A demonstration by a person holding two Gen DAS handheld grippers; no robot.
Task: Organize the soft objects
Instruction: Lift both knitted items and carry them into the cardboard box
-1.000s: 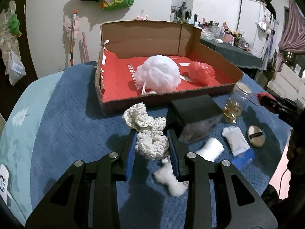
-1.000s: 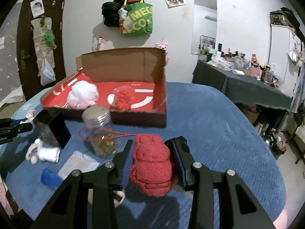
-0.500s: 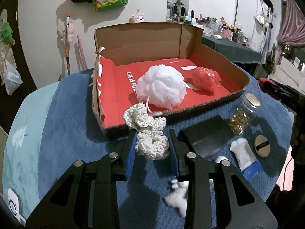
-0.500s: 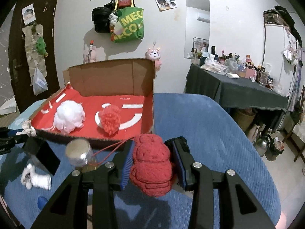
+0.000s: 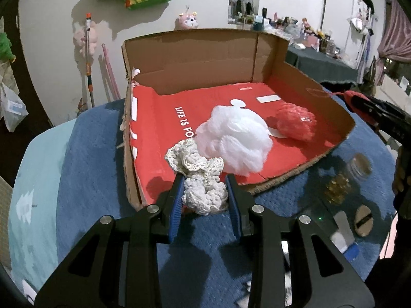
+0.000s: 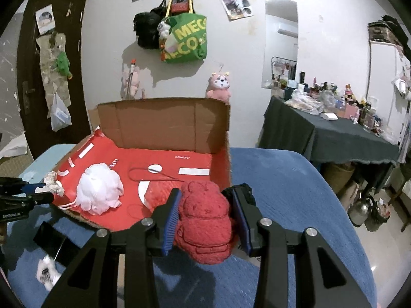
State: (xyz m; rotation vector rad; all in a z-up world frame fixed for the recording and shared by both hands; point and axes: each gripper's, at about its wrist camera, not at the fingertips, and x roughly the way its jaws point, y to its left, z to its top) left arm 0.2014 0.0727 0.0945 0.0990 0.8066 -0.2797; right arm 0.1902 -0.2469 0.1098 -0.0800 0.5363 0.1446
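My left gripper (image 5: 205,192) is shut on a cream crocheted cloth (image 5: 197,177), held over the near left edge of the cardboard box (image 5: 205,59) with a red floor. Inside the box lie a white mesh bath pouf (image 5: 235,142) and a red mesh pouf (image 5: 295,123). My right gripper (image 6: 206,217) is shut on a red knitted plush (image 6: 205,220), hovering at the box's near right corner (image 6: 226,177). From the right wrist view the left gripper (image 6: 38,192) and its cloth (image 6: 54,182) show at the far left beside the white pouf (image 6: 100,192).
The box stands on a blue blanket (image 5: 90,166). In front of it lie a glass jar (image 5: 341,179), a round compact (image 5: 363,220), a white packet (image 5: 341,233) and a black box (image 6: 54,243). A cluttered dark table (image 6: 346,133) stands at the back right.
Both grippers have moved forward toward the box with their loads. The cloth now hangs over the box's near edge, and the red plush is at its right corner. Neither grip has changed.
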